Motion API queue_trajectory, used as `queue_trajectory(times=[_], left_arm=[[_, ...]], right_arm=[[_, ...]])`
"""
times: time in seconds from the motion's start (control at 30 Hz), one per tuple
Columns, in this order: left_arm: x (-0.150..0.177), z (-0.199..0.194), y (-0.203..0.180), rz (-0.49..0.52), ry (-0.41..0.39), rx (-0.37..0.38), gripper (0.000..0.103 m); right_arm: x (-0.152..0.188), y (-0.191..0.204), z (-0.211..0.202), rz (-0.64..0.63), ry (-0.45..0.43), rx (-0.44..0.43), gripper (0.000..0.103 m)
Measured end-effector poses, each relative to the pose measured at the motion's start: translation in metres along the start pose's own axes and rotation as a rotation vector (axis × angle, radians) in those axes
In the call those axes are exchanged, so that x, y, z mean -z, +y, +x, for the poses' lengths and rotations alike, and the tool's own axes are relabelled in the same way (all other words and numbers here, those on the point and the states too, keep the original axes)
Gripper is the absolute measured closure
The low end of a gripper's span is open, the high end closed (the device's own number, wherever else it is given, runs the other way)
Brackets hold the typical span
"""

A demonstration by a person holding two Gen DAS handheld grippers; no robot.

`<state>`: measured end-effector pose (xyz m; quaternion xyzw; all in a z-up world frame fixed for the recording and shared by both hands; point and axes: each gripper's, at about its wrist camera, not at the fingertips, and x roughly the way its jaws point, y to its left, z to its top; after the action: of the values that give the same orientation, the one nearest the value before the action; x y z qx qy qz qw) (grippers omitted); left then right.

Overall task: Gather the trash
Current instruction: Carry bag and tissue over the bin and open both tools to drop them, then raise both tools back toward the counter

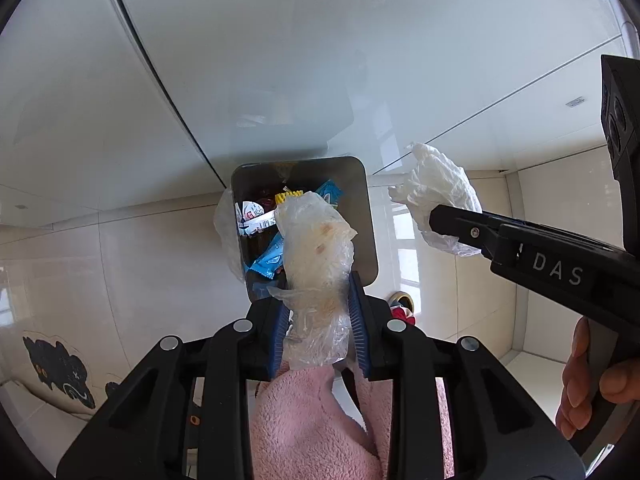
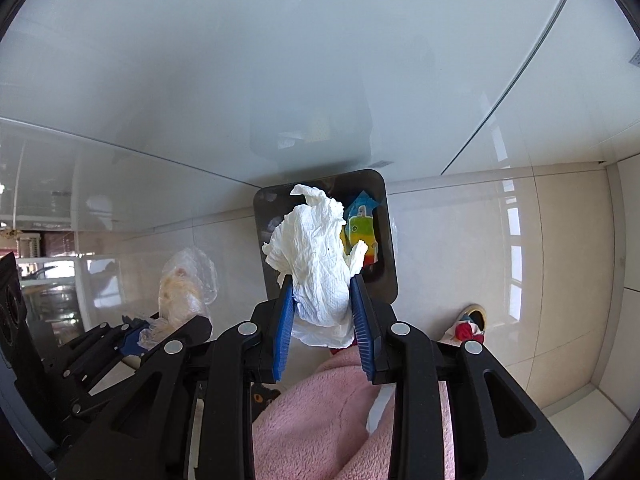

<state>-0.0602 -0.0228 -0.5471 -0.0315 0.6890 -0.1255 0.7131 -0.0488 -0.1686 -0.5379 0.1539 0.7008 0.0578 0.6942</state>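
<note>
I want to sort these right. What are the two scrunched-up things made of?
The bag in the left hand-held gripper looks like thin clear plastic: see-through, shiny, crinkled, with yellowish stains. The tissue in the right hand-held gripper looks like soft white paper: dull, not see-through, finely creased.

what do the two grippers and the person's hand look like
Both grippers, left gripper and right gripper, are matte black linkages with silver pivot screws and ribbed blue finger pads. White "DAS" lettering marks the right one, gripped by a bare hand.
</note>
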Motion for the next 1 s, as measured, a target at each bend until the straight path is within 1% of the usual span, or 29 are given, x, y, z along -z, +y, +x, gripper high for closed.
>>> queue_trajectory(times=[0.2,0.27,0.37,0.4,0.43,0.57,0.6,0.7,0.8,0.87,0.9,0.97,1.0], left_arm=[[-0.009,0.016,0.008,-0.013,0.014,0.001,0.075],[-0.010,0.017,0.011,-0.018,0.011,-0.003,0.067],[-0.013,0.013,0.014,-0.016,0.002,-0.010,0.059],[-0.014,0.012,0.014,-0.016,-0.001,-0.012,0.058],[-0.014,0.011,0.014,-0.016,-0.005,-0.014,0.055],[-0.018,0.000,0.017,-0.014,-0.020,-0.027,0.048],[-0.019,-0.004,0.017,-0.015,-0.024,-0.030,0.047],[-0.020,-0.021,0.016,-0.017,-0.040,-0.031,0.045],[-0.021,-0.048,0.013,-0.012,-0.075,-0.033,0.041],[-0.019,-0.072,0.007,-0.005,-0.106,-0.036,0.036],[-0.019,-0.082,0.009,-0.002,-0.125,-0.034,0.035],[-0.020,-0.108,0.006,0.001,-0.165,-0.031,0.028],[-0.020,-0.120,0.005,0.004,-0.185,-0.030,0.025]], right_arm=[[-0.012,0.006,0.018,-0.005,0.021,0.012,0.073],[-0.015,0.006,0.020,0.004,0.027,0.010,0.071],[-0.021,0.006,0.019,0.014,0.018,0.018,0.062],[-0.022,0.006,0.018,0.019,0.014,0.017,0.054],[-0.024,0.008,0.018,0.025,0.010,0.015,0.049],[-0.028,0.010,0.010,0.030,-0.001,0.019,0.048],[-0.029,0.010,0.008,0.030,-0.004,0.021,0.048],[-0.028,0.010,-0.006,0.036,-0.018,0.018,0.047],[-0.025,0.008,-0.025,0.035,-0.037,0.015,0.045],[-0.022,0.009,-0.042,0.026,-0.057,0.014,0.042],[-0.020,0.008,-0.053,0.020,-0.071,0.015,0.039],[-0.014,0.008,-0.079,0.009,-0.107,0.021,0.032],[-0.012,0.009,-0.094,0.003,-0.127,0.024,0.026]])
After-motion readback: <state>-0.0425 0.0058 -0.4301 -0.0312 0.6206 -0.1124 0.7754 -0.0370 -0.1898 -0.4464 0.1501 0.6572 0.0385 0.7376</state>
